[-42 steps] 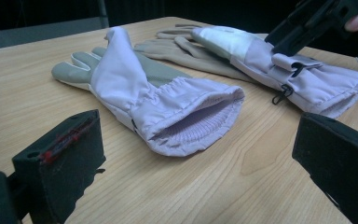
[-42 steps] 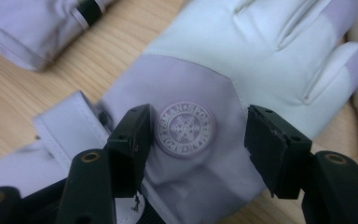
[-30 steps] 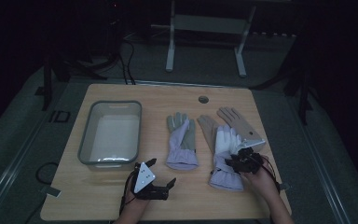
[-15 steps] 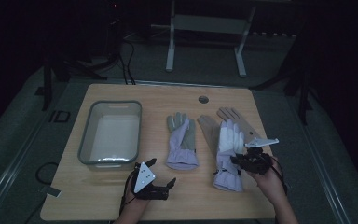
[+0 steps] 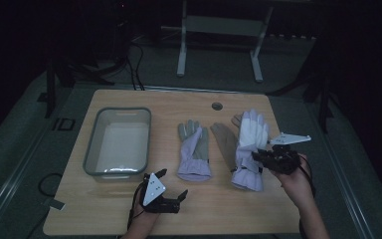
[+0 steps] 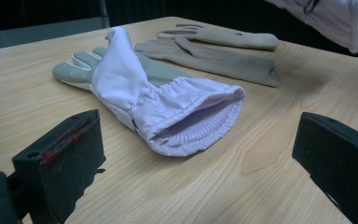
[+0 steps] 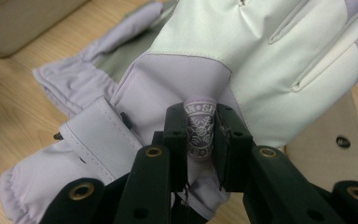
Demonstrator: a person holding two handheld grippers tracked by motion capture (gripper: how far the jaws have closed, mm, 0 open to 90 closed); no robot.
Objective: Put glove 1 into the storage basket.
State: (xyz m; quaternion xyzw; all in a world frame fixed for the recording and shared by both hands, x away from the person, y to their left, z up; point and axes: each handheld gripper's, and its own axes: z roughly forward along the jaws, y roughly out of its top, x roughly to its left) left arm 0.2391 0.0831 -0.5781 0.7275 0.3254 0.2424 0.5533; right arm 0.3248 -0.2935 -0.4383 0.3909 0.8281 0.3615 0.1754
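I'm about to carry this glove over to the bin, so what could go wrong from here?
The right tongs pinch only a small printed tab on the white and lilac glove, so it could slip free. Its cuff hangs near the beige glove and could drag it. The path to the bin crosses the glove lying between.

Dim room, murky overhead shot

From up high my pale wooden table (image 5: 179,107) is the one lit patch, everything around it near black and a bit grainy; both of my gripper cams look brighter, with soft shadows and blurry close-up black jaws.
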